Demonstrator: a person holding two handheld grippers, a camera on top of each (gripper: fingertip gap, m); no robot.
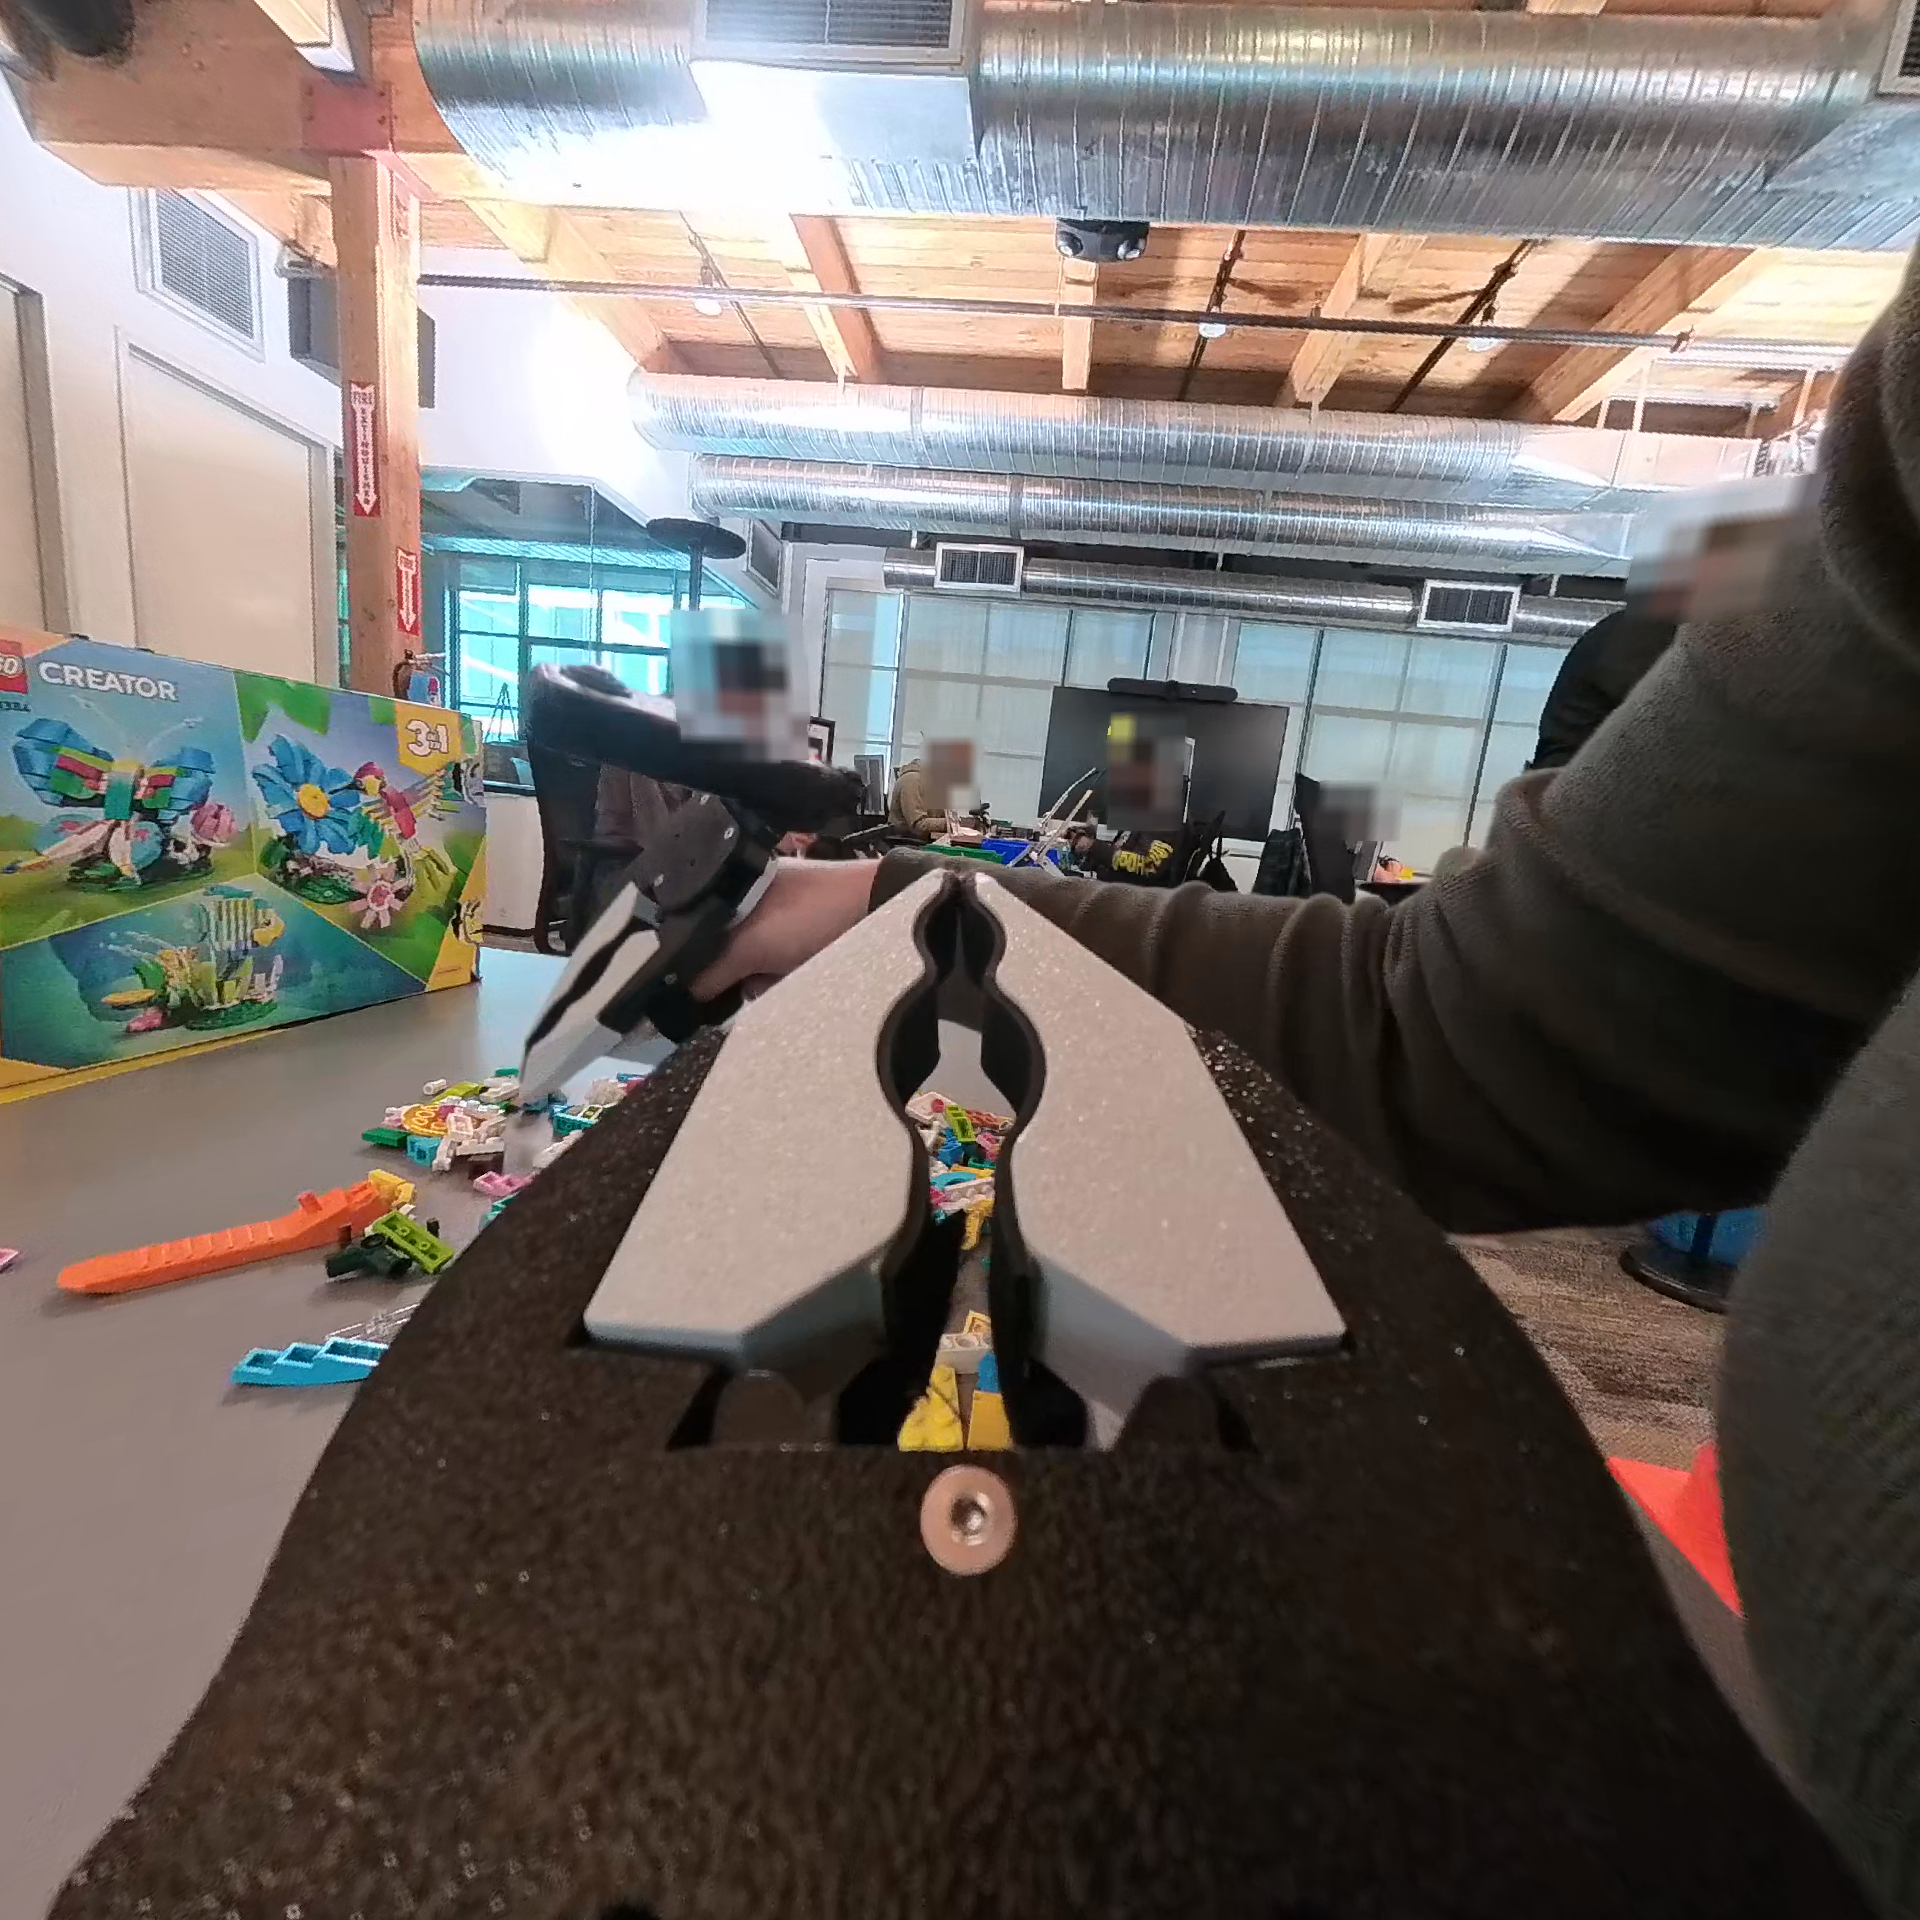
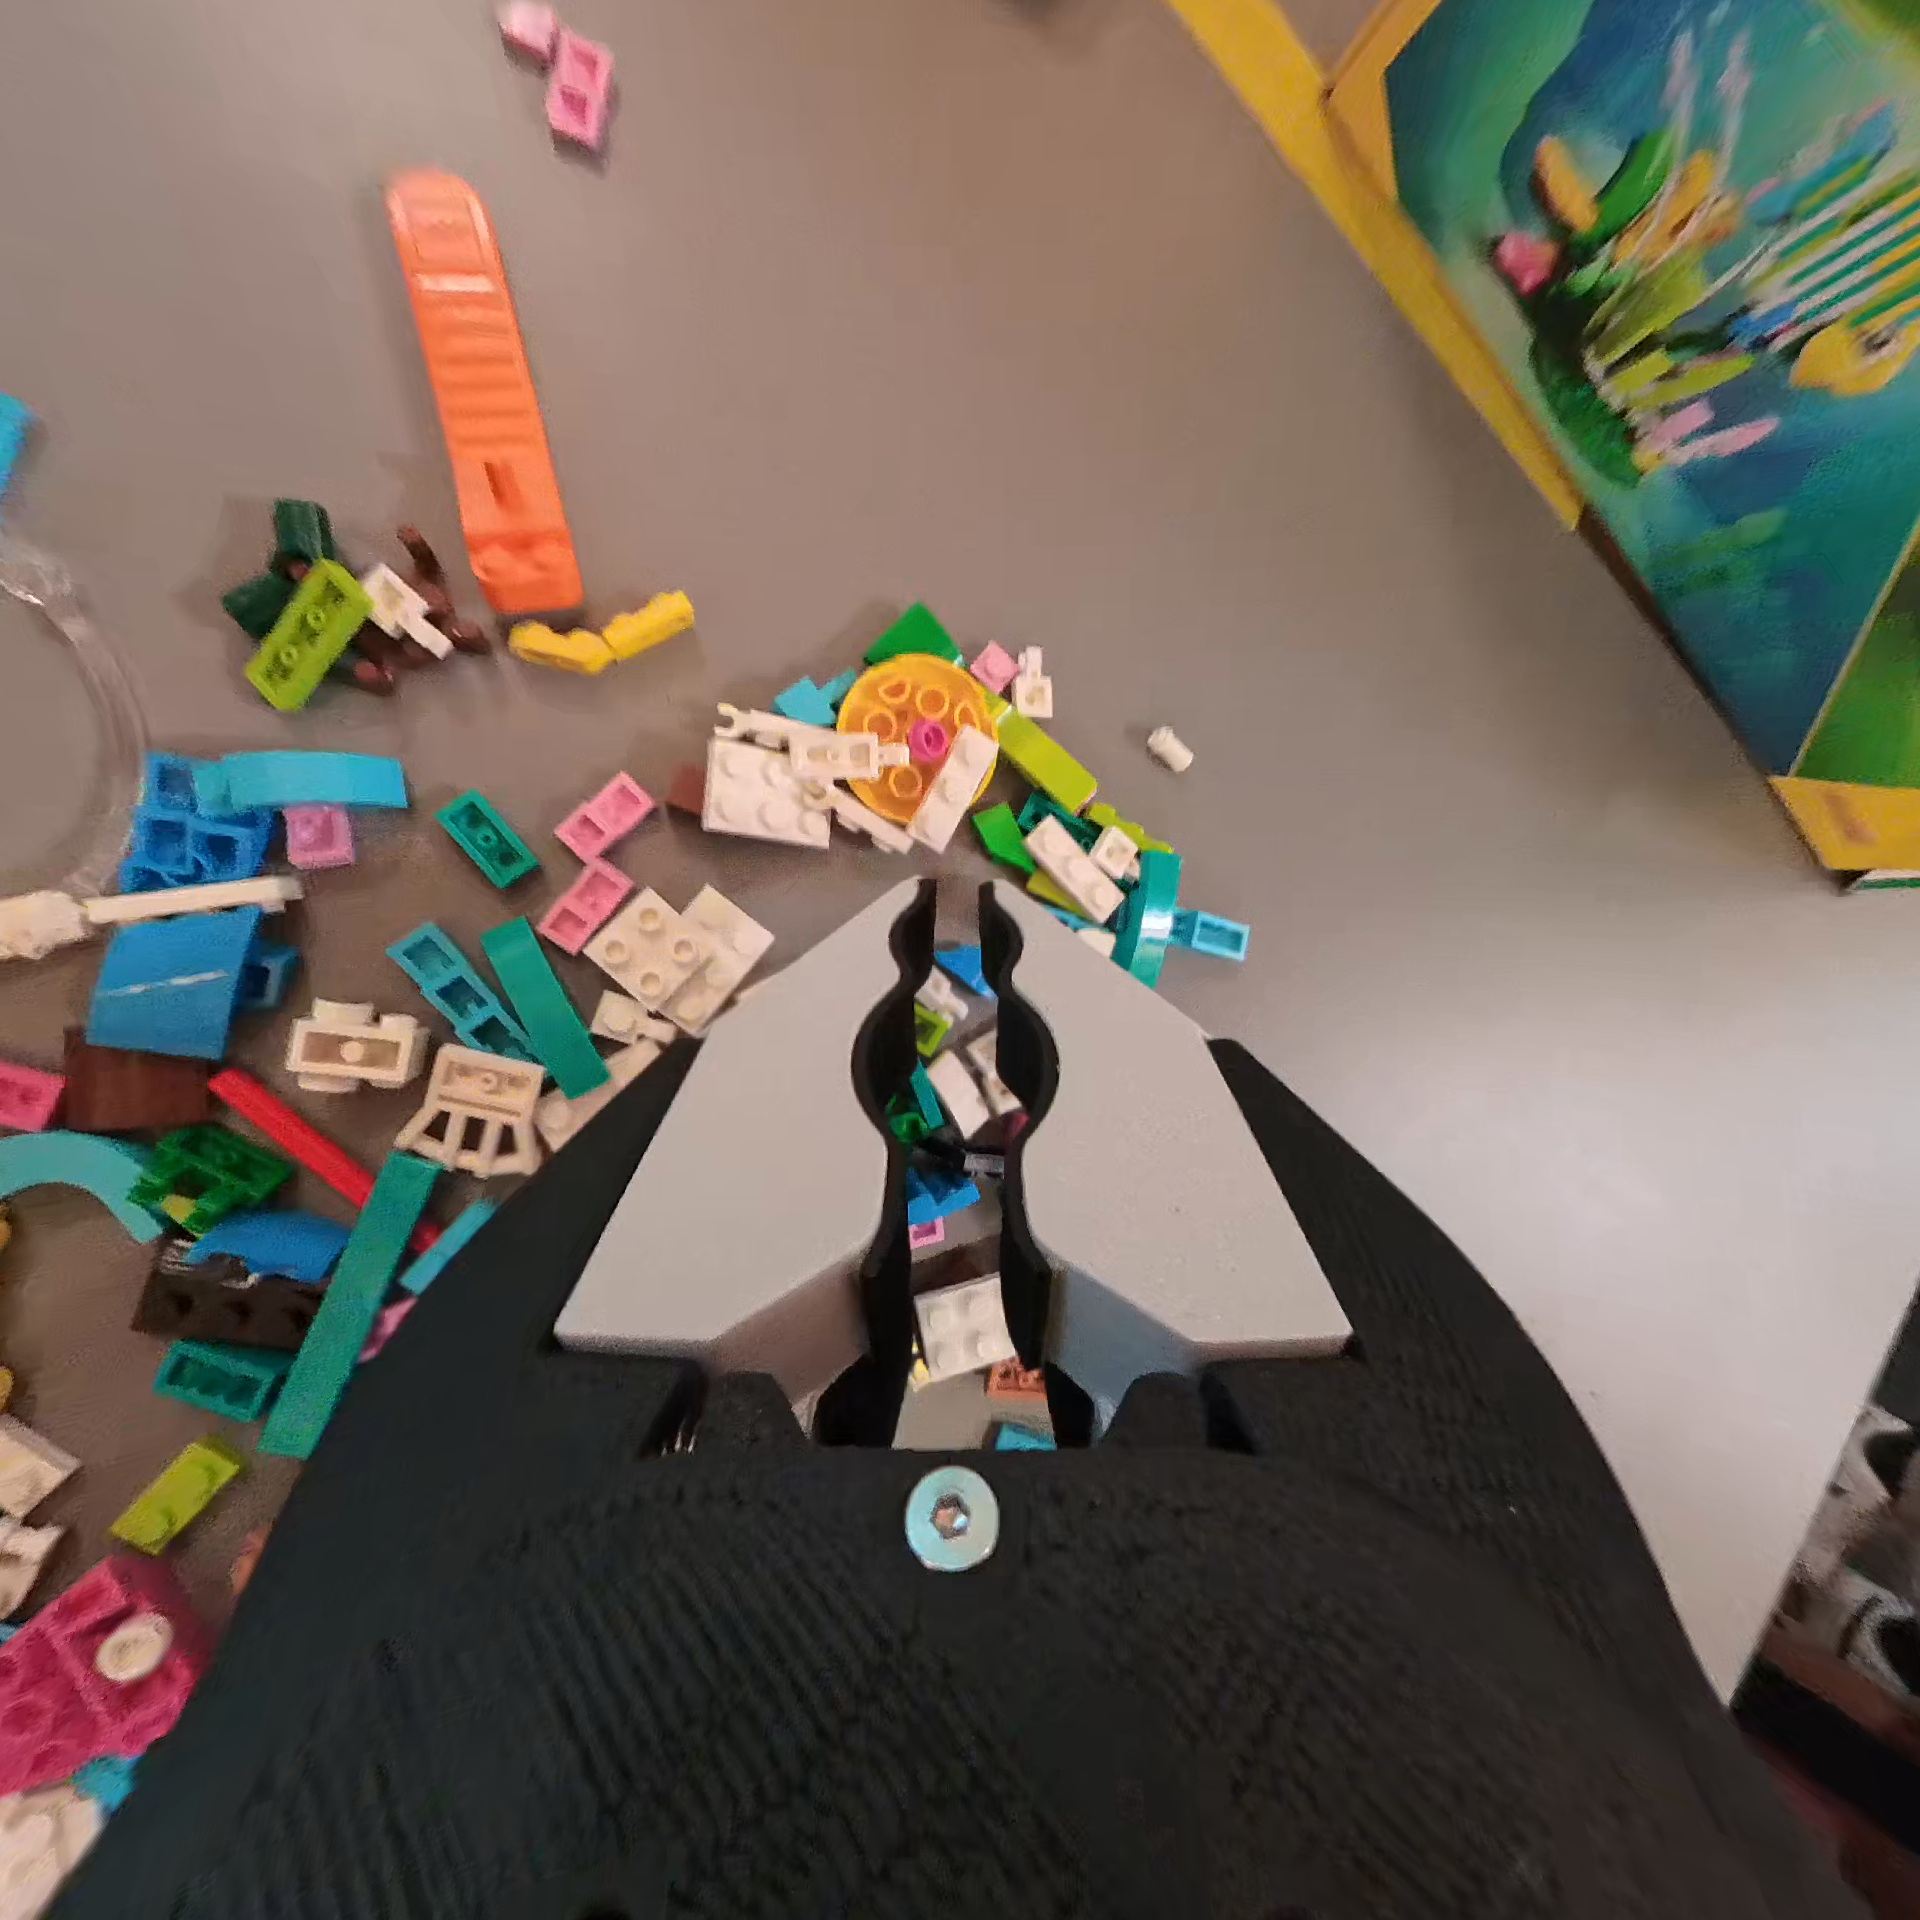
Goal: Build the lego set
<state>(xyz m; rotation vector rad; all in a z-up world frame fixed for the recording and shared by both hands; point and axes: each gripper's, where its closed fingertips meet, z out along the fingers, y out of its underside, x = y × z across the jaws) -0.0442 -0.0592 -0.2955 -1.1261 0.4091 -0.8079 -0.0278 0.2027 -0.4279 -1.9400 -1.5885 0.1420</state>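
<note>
Hovering low over the grey desk, right tool tilted down into the scattered lego pieces, tips slightly parted, nothing pinched between them. Left tool raised and level, tips pressed together, empty, with loose pieces visible beneath through its gap. Right tool also visible in the left wrist view, gripped by a hand, tips touching down among the pile. Orange brick separator lying flat just beside the pile, near a yellow round plate. Lego box standing at the desk's far edge.
</note>
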